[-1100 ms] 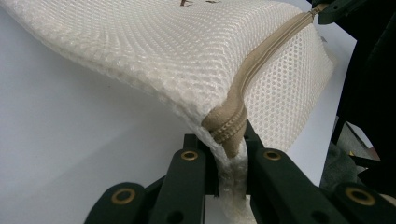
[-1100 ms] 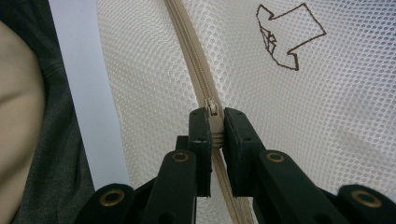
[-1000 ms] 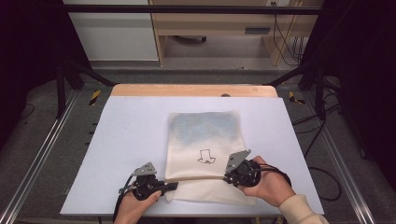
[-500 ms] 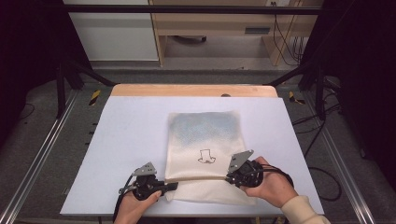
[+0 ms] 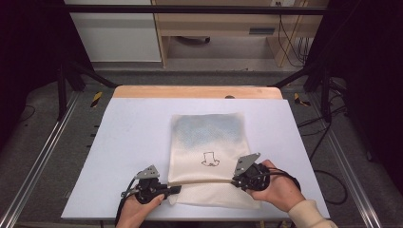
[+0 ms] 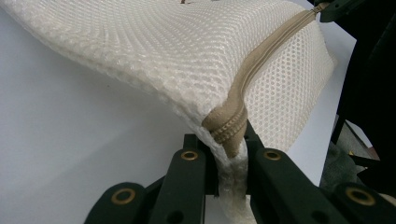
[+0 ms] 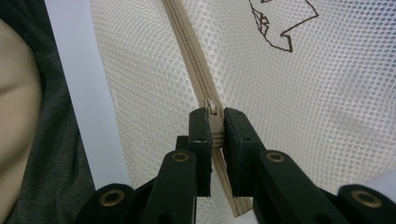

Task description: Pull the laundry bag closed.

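A cream mesh laundry bag (image 5: 209, 142) with a small drawn figure lies on the white table (image 5: 128, 142). A tan zipper (image 5: 199, 181) runs across its near end. My left gripper (image 5: 175, 190) is shut on the zipper's left end and the bag's corner (image 6: 229, 140). At the zipper's right end, my right gripper (image 5: 236, 179) is shut on the zipper slider (image 7: 214, 112). In the left gripper view the mesh (image 6: 163, 56) arches up off the table, and the right gripper view shows the zipper track (image 7: 187, 46) running away from the jaws.
A wooden strip (image 5: 197, 91) edges the table's far side. Metal rails (image 5: 43, 156) run along both sides, with cables (image 5: 328, 175) on the floor at the right. Beyond the table stand a cabinet and a low shelf (image 5: 214, 28).
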A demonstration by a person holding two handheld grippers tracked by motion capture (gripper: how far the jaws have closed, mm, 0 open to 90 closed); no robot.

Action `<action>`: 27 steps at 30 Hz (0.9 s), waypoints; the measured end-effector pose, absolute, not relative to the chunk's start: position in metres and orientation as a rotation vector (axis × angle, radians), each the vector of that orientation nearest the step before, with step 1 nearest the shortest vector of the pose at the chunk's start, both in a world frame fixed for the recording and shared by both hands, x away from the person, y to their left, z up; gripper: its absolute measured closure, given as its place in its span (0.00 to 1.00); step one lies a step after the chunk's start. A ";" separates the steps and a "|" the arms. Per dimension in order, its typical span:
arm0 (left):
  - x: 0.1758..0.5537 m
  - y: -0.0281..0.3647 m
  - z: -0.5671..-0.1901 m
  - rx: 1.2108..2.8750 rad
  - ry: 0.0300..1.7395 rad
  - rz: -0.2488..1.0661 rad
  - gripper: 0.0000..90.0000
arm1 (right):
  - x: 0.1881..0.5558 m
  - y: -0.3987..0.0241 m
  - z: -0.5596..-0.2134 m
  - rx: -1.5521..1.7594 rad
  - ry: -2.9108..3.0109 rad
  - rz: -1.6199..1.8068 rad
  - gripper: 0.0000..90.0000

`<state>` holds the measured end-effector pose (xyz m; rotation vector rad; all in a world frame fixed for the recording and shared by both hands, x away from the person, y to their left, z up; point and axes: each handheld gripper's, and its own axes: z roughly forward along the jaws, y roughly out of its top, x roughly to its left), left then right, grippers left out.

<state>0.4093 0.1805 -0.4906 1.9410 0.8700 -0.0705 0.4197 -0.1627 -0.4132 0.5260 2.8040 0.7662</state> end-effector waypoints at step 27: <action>0.409 0.181 -0.491 1.943 0.871 -0.068 0.94 | 0.418 -0.178 -0.415 0.573 2.791 0.760 0.91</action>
